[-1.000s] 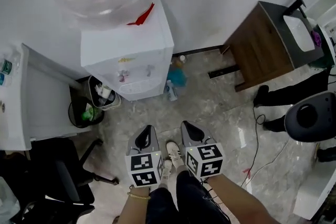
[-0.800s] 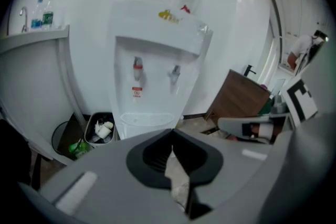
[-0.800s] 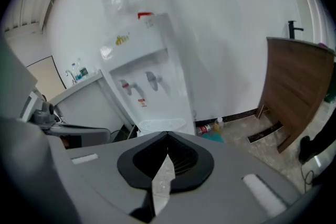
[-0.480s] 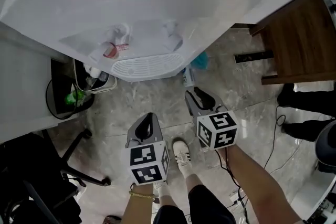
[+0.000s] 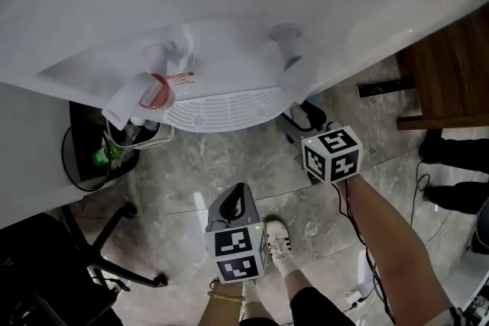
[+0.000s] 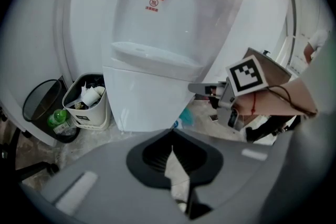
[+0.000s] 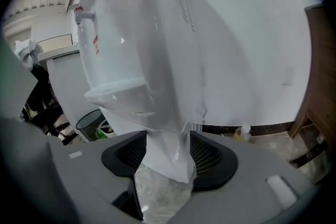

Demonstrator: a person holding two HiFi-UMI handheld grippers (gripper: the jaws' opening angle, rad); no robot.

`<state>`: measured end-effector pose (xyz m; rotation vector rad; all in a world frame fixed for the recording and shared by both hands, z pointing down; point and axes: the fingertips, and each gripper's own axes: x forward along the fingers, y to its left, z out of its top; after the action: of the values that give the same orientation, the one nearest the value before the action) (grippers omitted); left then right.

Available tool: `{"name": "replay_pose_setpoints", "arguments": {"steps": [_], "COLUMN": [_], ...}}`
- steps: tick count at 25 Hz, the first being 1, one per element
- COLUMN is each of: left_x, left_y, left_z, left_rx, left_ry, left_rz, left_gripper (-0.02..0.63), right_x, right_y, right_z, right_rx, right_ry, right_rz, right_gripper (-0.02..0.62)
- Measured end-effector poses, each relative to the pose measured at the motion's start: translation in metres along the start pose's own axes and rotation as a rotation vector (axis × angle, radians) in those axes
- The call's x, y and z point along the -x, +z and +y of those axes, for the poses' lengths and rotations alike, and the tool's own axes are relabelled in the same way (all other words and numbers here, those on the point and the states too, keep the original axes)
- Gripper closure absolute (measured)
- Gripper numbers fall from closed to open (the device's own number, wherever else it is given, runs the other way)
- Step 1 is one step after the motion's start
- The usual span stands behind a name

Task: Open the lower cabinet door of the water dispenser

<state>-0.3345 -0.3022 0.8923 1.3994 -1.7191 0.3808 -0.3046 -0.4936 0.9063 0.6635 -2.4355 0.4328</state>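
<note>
The white water dispenser (image 5: 229,27) fills the top of the head view, its drip tray (image 5: 221,109) facing me. Its lower cabinet door (image 6: 144,102) looks closed in the left gripper view. My right gripper (image 5: 299,117) is at the cabinet's front right corner, just under the tray. Its jaws have just been opening and stand wide. In the right gripper view that corner (image 7: 168,155) shows between the jaws of the right gripper (image 7: 167,136); I cannot tell whether they touch it. My left gripper (image 5: 235,191) hangs back over the floor, shut and empty, and points at the door.
A black bin (image 6: 44,113) and a white bin (image 6: 86,102) full of rubbish stand left of the dispenser. A brown wooden cabinet (image 5: 451,80) is to the right. An office chair base (image 5: 107,263) is at lower left. A small bottle (image 7: 242,132) stands by the wall.
The view has dropped closer to the dispenser. Both grippers have come down and forward; the right one went further, up to the cabinet's front right corner.
</note>
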Motion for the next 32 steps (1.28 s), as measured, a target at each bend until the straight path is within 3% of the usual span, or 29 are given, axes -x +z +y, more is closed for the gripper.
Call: {"name": "replay_pose_setpoints", "arguments": {"steps": [6,14,18,25,32], "left_x": [-0.002,0.005,0.016,0.053,0.093], "left_y": [0.006,0.0,-0.015,-0.057,-0.096], "left_z": [0.003,0.004,0.007,0.027,0.06], "left_rx": [0.001,-0.007,-0.007,0.017,0.042], "left_ry": [0.005,0.009,0.008,0.026,0.055], "left_rz": [-0.011,-0.024,-0.022,-0.017,-0.01], "left_gripper": [0.598,0.6,0.6,0.6,0.6], "right_x": [-0.004,0.024,0.059,0.096,0.105], "right_y": [0.002,-0.022,-0.055,-0.096,-0.12], "right_z": [0.002,0.022,0.056,0.133,0.225], "right_rx": [0.094,0.013,-0.071,-0.211,-0.231], "right_ry": [0.013,-0.042,-0.058,-0.04,0.059], "right_rz": [0.034,0.026,0.038,0.068,0.108], "right_gripper": [0.351,0.389,0.455,0.482,0.495]}}
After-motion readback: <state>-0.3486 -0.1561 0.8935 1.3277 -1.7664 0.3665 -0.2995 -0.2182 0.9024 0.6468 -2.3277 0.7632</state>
